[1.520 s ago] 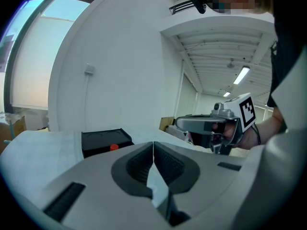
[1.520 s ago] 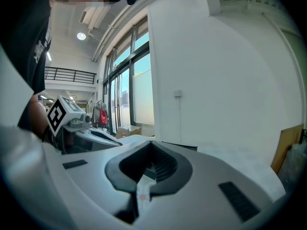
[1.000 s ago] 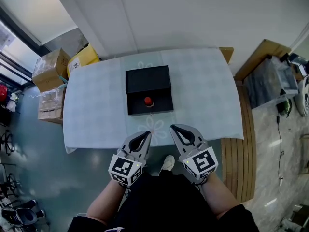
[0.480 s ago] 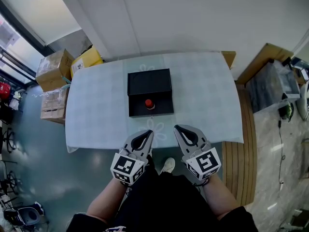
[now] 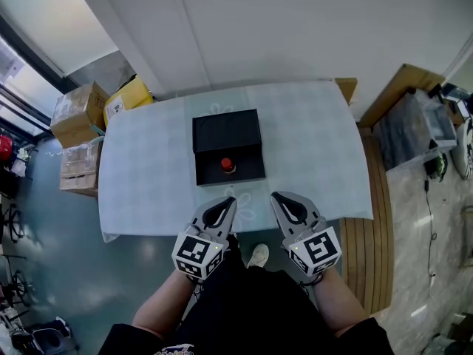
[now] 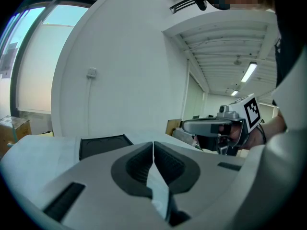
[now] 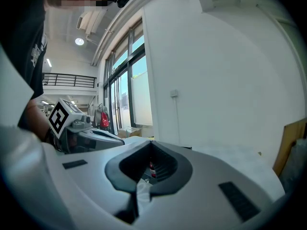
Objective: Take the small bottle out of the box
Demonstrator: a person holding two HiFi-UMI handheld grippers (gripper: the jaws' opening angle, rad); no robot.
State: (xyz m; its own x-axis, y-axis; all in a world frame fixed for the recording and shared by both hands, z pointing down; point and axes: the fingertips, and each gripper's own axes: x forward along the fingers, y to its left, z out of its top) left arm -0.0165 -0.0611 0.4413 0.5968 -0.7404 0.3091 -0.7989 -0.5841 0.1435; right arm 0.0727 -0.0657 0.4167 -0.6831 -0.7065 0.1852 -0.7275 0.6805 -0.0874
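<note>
Both jaws pressed fully together, nothing in either. I have the left gripper (image 5: 225,205) and right gripper (image 5: 278,198) hovering at the worktop's (image 5: 318,146) near edge. The small bottle (image 5: 228,166), red cap, stands in the open black box (image 5: 250,161), ahead of both jaws, roughly between them, clear of each.

The box (image 5: 227,133) sits mid-table (image 5: 318,146), the small bottle (image 5: 228,166) inside its near half. Before it, at the table's near edge, the left gripper (image 5: 228,203) and right gripper (image 5: 278,198) hang side by side. Cartons (image 5: 77,113) stand on the floor to the table's left.
</note>
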